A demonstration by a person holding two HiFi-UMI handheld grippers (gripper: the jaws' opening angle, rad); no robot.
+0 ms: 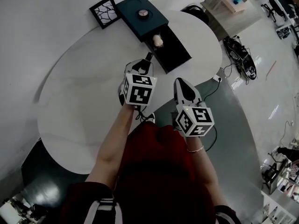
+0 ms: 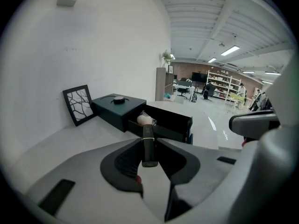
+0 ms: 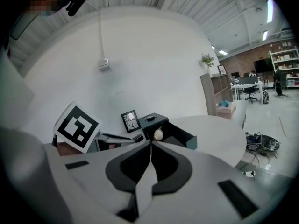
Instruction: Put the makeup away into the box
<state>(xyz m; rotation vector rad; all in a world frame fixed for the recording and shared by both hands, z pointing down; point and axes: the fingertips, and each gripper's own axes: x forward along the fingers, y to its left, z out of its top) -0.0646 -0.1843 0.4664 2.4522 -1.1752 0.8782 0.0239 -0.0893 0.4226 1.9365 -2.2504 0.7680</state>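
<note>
My left gripper (image 2: 149, 143) is shut on a slim black makeup tube (image 2: 149, 144) that sticks out forward between its jaws; in the head view the tube (image 1: 148, 57) points at the box. The dark box (image 1: 141, 14) stands at the table's far side with its drawer (image 1: 175, 55) pulled out toward me. A pale round puff (image 1: 158, 41) lies in the drawer's inner end. My right gripper (image 1: 180, 84) hovers over the table's near right edge, shut with nothing between its jaws (image 3: 150, 143).
A small framed black-and-white picture (image 1: 105, 11) leans on the wall left of the box. A round knob (image 1: 142, 13) sits on the box lid. The white oval table (image 1: 79, 101) ends at a curved edge on my right; cables lie on the floor (image 1: 240, 59) beyond.
</note>
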